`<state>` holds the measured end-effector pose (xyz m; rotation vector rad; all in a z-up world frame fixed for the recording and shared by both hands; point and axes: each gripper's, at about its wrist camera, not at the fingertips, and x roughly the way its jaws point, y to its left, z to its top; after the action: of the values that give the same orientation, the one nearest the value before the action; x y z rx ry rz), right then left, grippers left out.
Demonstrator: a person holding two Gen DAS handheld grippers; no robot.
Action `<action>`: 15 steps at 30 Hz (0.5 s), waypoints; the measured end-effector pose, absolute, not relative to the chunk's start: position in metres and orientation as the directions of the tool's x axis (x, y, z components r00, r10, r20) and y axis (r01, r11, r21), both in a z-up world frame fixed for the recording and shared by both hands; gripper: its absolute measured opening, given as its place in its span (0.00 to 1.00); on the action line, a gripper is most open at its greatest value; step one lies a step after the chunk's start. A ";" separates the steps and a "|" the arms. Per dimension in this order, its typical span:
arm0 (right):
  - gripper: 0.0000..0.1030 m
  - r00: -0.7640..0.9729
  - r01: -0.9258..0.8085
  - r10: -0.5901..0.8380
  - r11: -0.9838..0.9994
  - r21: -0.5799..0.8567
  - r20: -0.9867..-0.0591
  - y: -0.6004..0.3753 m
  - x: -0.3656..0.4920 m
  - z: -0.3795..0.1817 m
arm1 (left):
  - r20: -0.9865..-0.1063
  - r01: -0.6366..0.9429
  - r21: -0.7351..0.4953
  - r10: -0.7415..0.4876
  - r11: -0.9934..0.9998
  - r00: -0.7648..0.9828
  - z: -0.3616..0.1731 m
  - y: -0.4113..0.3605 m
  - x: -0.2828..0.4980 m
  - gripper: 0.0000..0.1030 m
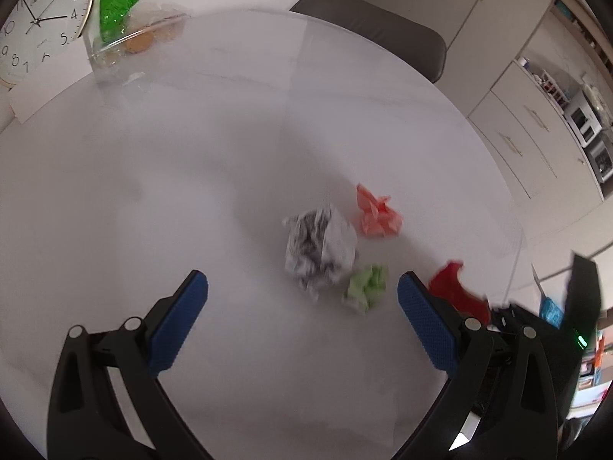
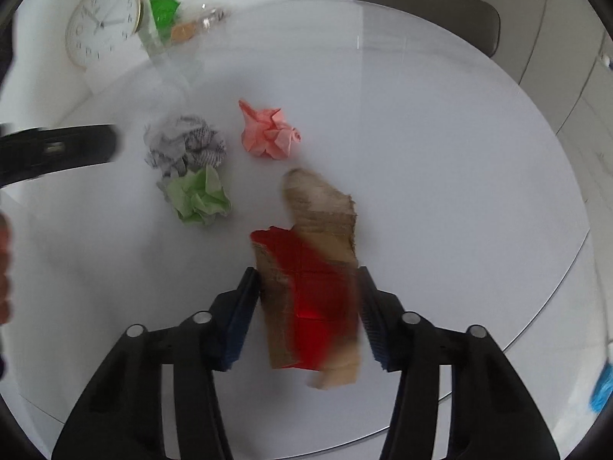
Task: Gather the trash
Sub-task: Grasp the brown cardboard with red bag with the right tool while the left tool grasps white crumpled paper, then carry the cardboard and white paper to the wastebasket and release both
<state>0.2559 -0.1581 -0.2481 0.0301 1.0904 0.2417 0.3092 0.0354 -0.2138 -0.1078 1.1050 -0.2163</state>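
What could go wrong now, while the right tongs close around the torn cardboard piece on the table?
1. The right tongs touch the red and brown cardboard piece only at its edges; the flat piece may bend or slip out.
2. The green paper ball lies close beside the cardboard and may be pushed across the white table.
3. The left tongs are open and empty near the newspaper ball; the two tools might collide.

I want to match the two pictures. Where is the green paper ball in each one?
Left wrist view: the green ball sits low and right of middle, just below the newspaper ball.
Right wrist view: the green ball sits left of middle, again just below the newspaper ball.
Shared landmark: the clock, upper left in both.
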 end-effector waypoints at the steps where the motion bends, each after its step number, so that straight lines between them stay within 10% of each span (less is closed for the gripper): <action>1: 0.43 0.437 -0.175 0.218 0.972 0.155 -0.873 -0.161 0.254 -0.246 | -0.873 0.116 -0.186 -0.219 0.976 0.435 -0.215 0.033 0.312 0.92; 15: 0.42 0.485 -0.112 0.313 0.948 0.297 -0.817 -0.189 0.225 -0.210 | -0.915 0.059 -0.155 -0.166 0.986 0.368 -0.258 0.008 0.356 0.40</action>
<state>0.2248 -0.1891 -0.2096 0.2150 1.0349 0.2611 0.3557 0.0082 -0.2581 -0.1016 1.1863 -0.1445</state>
